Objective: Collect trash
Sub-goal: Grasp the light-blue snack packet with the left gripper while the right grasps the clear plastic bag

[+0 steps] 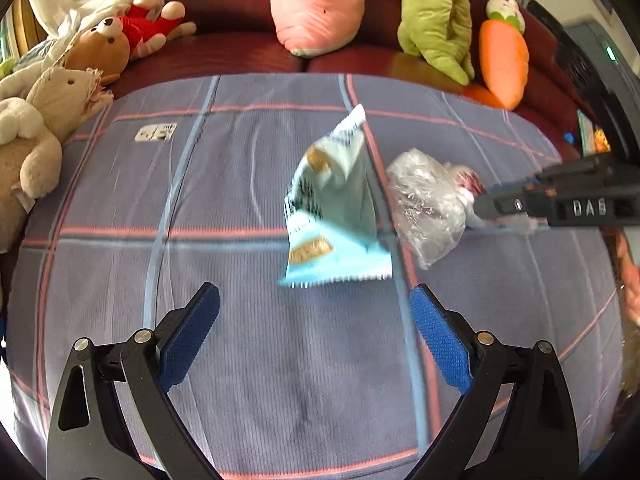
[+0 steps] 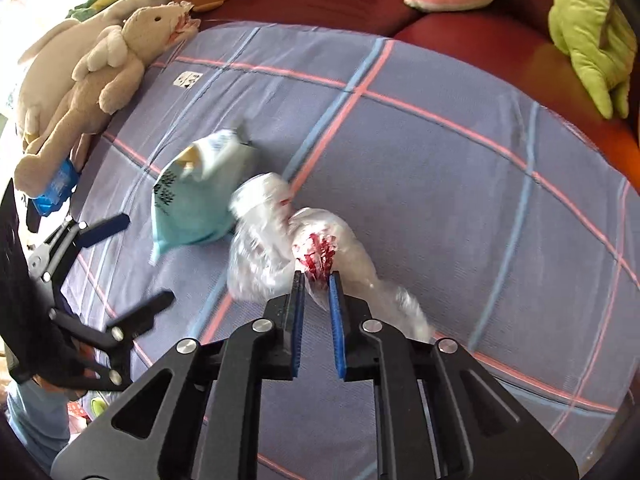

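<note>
A crumpled clear plastic bag (image 2: pixel 308 252), marked with red print, was gripped between the blue-padded fingers (image 2: pixel 335 320) of the right gripper (image 2: pixel 316 288), which were closed narrowly on a fold of the film while the rest of the bag lay on the checked bedsheet (image 2: pixel 460 168). In the left wrist view the same bag (image 1: pixel 426 212) was seen at the tip of the right gripper (image 1: pixel 486 206), which reached in from the right edge. Just beside the bag, and apparently touching it on its left, a light blue snack packet (image 2: pixel 192 208) was seen, blurred; whether it rested fully on the sheet could not be told. The left gripper (image 1: pixel 314 312) was held above the sheet (image 1: pixel 240 184) with its fingers (image 1: pixel 188 340) spread wide and nothing between them, the snack packet (image 1: pixel 332 208) lying ahead of them. From the right wrist view the left gripper (image 2: pixel 138 256) was seen at the left edge, near the packet but apart from it. A cream plush rabbit (image 2: pixel 88 80) lay along the sheet's left border, with a brown teddy bear (image 1: pixel 102 48) behind it, while a pink cushion (image 1: pixel 316 4), a green plush toy (image 1: pixel 436 20) and a carrot plush (image 1: pixel 502 60) were lined up on the dark red sofa (image 1: pixel 232 12) at the far side.
</note>
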Demonstrator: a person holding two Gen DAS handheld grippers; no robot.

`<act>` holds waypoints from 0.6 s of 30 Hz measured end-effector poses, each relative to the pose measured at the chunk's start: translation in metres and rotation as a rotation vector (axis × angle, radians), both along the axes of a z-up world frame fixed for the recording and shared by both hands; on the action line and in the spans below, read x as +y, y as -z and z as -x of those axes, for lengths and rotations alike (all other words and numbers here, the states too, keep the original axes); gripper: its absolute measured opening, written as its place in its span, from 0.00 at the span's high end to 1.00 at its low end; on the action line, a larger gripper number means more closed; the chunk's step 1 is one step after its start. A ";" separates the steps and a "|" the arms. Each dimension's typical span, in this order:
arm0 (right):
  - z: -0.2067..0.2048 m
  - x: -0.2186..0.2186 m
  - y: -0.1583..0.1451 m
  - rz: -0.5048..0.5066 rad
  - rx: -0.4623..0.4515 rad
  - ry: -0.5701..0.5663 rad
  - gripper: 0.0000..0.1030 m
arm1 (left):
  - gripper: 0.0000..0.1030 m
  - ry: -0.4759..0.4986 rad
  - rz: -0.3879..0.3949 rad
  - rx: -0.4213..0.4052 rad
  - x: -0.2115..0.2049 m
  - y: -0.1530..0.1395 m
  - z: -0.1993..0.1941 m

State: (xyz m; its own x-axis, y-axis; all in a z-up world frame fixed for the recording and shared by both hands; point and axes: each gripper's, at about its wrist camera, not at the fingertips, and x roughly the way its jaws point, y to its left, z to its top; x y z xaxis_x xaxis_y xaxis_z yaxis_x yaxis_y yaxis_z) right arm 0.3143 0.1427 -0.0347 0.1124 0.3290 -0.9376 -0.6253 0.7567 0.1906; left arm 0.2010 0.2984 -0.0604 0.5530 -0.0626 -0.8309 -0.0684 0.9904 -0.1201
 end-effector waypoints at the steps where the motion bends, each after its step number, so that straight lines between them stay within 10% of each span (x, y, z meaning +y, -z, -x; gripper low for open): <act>1: 0.000 -0.004 -0.002 -0.001 -0.005 0.006 0.92 | 0.07 0.000 0.008 -0.003 0.000 -0.002 -0.003; 8: 0.000 -0.026 -0.003 -0.015 0.043 0.020 0.89 | 0.07 -0.031 0.028 0.015 -0.003 -0.002 -0.031; 10: -0.001 -0.027 -0.005 -0.013 0.023 0.013 0.86 | 0.25 -0.038 0.034 0.016 -0.004 0.003 -0.036; 12: -0.004 -0.027 -0.007 -0.013 0.003 0.020 0.59 | 0.47 -0.041 0.045 0.044 -0.005 0.010 -0.040; 18: -0.018 -0.025 -0.002 -0.002 -0.029 0.018 0.46 | 0.51 -0.049 0.051 0.050 -0.006 0.016 -0.045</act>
State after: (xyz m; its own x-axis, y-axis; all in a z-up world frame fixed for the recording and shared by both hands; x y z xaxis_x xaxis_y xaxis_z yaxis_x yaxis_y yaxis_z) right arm 0.3326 0.1173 -0.0329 0.1452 0.3283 -0.9333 -0.6169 0.7676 0.1740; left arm 0.2457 0.2924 -0.0761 0.5140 -0.0795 -0.8541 -0.1238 0.9784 -0.1656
